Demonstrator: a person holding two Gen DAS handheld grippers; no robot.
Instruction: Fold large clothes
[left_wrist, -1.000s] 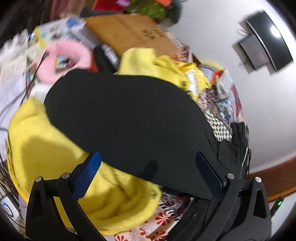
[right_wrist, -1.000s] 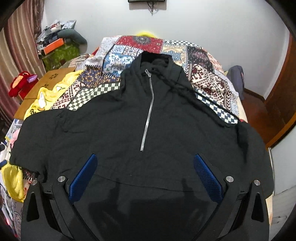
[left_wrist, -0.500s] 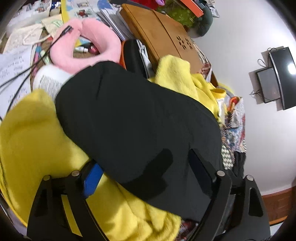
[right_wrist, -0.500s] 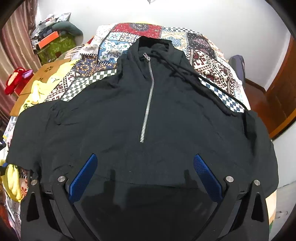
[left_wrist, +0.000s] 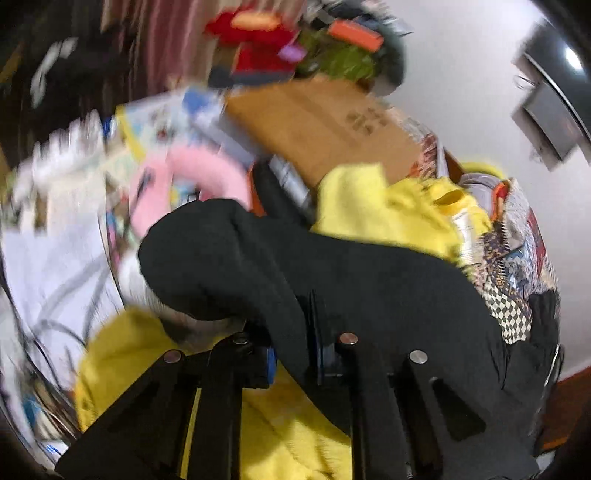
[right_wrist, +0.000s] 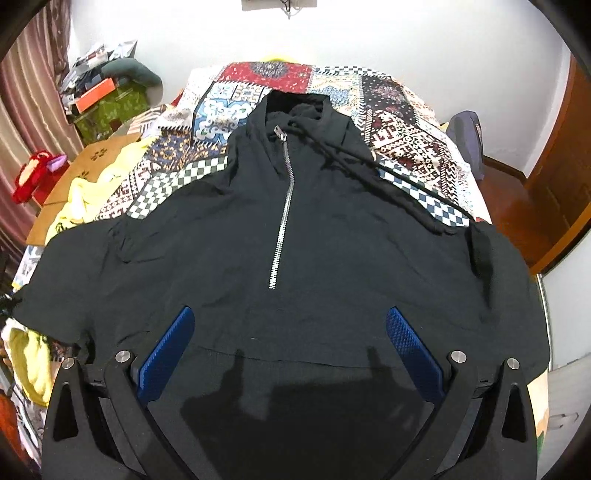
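A black zip-neck hoodie lies spread face up on a patchwork bedspread, hood at the far end, zipper down the middle. Its left sleeve hangs over the bed's left edge. My left gripper is shut on that sleeve, with black cloth pinched between the blue pads. My right gripper is open and empty, hovering above the hoodie's lower front, near the pocket seam. The left wrist view is blurred.
A yellow garment lies at the bed's left side and another yellow cloth is under my left gripper. A brown cardboard box, a pink ring cushion and papers clutter the floor left. A wooden door is right.
My left gripper has closed on the black sleeve and lifted it; the view has swung. My right gripper has stayed open above the hoodie's lower front, shifting only slightly.
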